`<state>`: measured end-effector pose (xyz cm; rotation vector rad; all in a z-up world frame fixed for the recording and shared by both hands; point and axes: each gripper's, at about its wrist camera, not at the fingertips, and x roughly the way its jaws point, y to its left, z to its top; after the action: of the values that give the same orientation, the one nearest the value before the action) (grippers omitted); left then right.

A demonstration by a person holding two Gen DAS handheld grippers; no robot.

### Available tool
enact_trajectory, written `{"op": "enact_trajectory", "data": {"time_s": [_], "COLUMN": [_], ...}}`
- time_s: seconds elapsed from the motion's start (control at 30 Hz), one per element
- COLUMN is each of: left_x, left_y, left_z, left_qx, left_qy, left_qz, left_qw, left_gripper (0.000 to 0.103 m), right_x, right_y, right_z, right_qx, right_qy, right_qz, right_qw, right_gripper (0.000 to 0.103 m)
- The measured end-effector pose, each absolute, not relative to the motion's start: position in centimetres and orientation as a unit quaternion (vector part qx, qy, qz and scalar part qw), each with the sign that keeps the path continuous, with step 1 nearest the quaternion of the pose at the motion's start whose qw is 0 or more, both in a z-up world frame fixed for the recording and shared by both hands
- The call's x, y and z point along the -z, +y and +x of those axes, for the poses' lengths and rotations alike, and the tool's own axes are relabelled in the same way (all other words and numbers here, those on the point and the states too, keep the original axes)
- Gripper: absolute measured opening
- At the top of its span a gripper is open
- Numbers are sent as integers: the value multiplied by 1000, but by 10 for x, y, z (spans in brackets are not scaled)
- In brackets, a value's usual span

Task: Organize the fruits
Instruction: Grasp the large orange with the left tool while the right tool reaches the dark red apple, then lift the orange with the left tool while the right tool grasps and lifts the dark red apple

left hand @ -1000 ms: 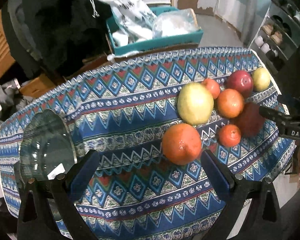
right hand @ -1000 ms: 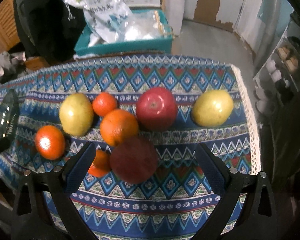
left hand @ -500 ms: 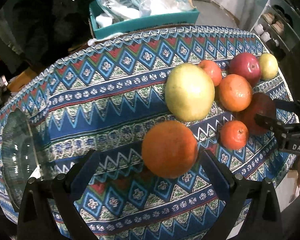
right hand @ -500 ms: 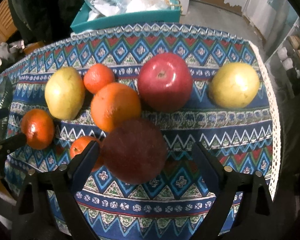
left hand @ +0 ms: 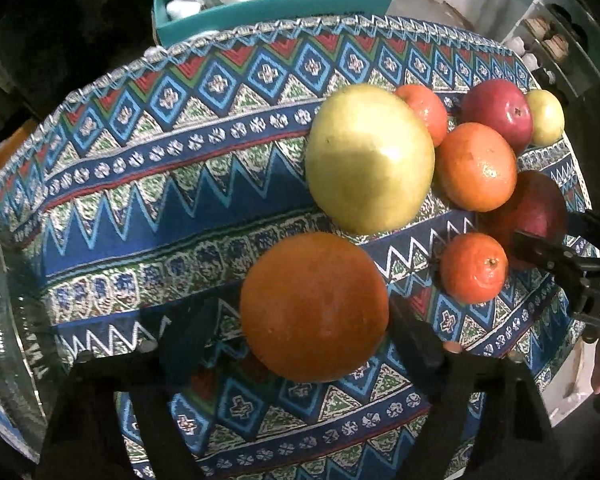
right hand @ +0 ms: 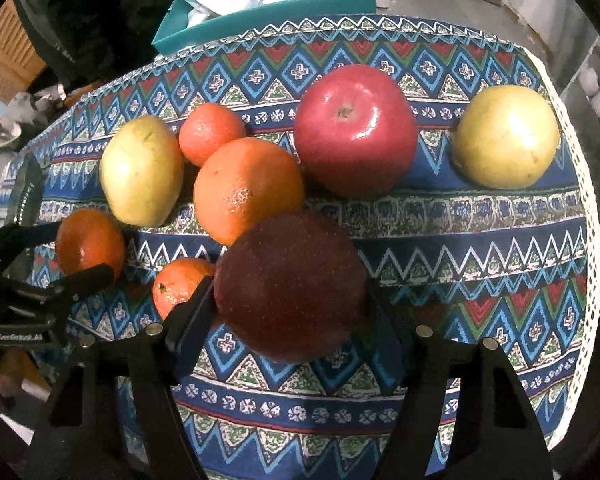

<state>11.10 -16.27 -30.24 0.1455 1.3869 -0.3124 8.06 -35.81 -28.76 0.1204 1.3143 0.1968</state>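
Now, the step: both hands are grabbing one fruit each, I think, to start sorting.
Left hand-held gripper (left hand: 300, 320): it points almost straight down and its jaws are closing. The big round orange fruit (left hand: 314, 306) sits between them. One pad is at the fruit's side, and the other pad is a little way off, so it has no hold yet.
Right hand-held gripper (right hand: 288, 300): its jaws are closing too. Both pads look pressed on the sides of the dark red round apple (right hand: 288, 284).
Where the fruits are: both lie on the blue zigzag tablecloth (left hand: 180, 200), on the near side of the tabletop. The apple is closer to the right edge.
Which way: each fruit is right under its own gripper. The left hand is nearer the orange and the right hand is nearer the apple.
Long side: none, as both fruits are round, so any squeeze angle should work.
Close neighbour: a small orange tangerine (right hand: 180, 286) sits just beside the right gripper's left pad.
Clear glass bowl (left hand: 4, 320): it waits at the left edge of the tabletop and is maybe where the fruit goes.
What changed: a second ago both grippers were higher and wide open. Now they are lower and narrower. No fruit has moved.
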Motion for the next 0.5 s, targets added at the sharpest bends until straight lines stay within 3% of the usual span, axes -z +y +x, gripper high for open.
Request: {"op": "enact_trajectory", "data": {"time_s": [0.1,0.5], "left_x": [306,294], "left_y": [-161,-170], "left_z": [110,80], "left_qx": [156,157], "left_qy": [640,623], "left_qz": [47,53], "left_qw": [751,765], "left_gripper": [69,68], "right_x": [286,261], "right_y": [-355,-351], "right_z": [78,70], "right_qx": [-89,-77], "right_qy": [605,567], "right_qz": [43,13], "right_qw": [790,820], "right_gripper": [72,72]}}
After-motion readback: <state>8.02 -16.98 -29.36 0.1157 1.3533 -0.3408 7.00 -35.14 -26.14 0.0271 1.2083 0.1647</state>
